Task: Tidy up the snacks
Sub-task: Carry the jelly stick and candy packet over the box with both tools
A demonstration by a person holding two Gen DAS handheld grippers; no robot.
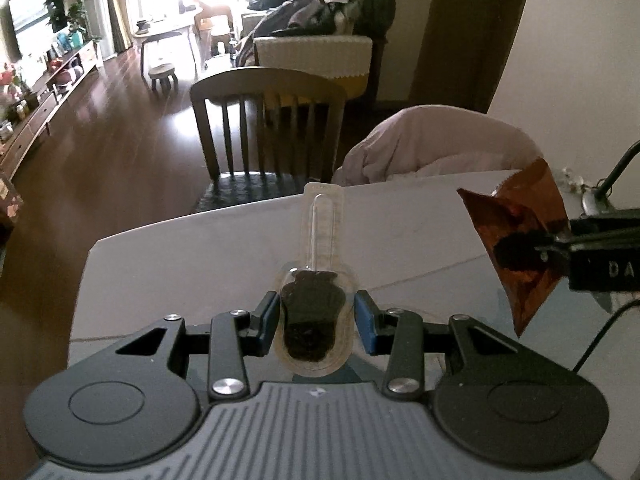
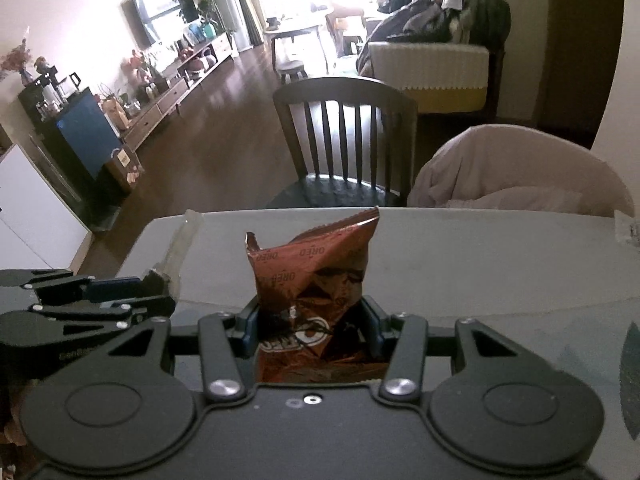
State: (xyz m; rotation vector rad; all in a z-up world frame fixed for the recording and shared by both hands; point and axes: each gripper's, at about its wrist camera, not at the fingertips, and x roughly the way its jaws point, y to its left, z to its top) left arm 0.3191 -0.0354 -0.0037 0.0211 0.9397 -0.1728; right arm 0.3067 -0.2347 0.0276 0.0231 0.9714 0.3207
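Two hand-held tongs hover over a pale grey table (image 1: pixel 200 264), each clamped on a snack. In the left wrist view, the left tongs (image 1: pixel 316 320) sit at the 6 o'clock edge of the frame, their blue-padded fingers (image 1: pixel 366 320) pressed against both sides of a clear plastic packet (image 1: pixel 314 312) holding a dark chocolate treat on a stick; the packet's narrow end points toward 12 o'clock, over the table. At 3 o'clock in that view, the right tongs (image 1: pixel 560 242) reach in from the side, gripping a crumpled brown Oreo wrapper (image 1: pixel 516 240). In the right wrist view, the same wrapper (image 2: pixel 316 280) stands upright at centre, pinched between the right tongs (image 2: pixel 312 328), with the left tongs (image 2: pixel 160 292) and their clear packet (image 2: pixel 180 248) at 9 o'clock, near but apart from it. Beyond the table's far edge, at 12 o'clock, stands a wooden slat-backed chair (image 2: pixel 344 128), and at 2 o'clock a second chair draped in pinkish cloth (image 2: pixel 512 168).
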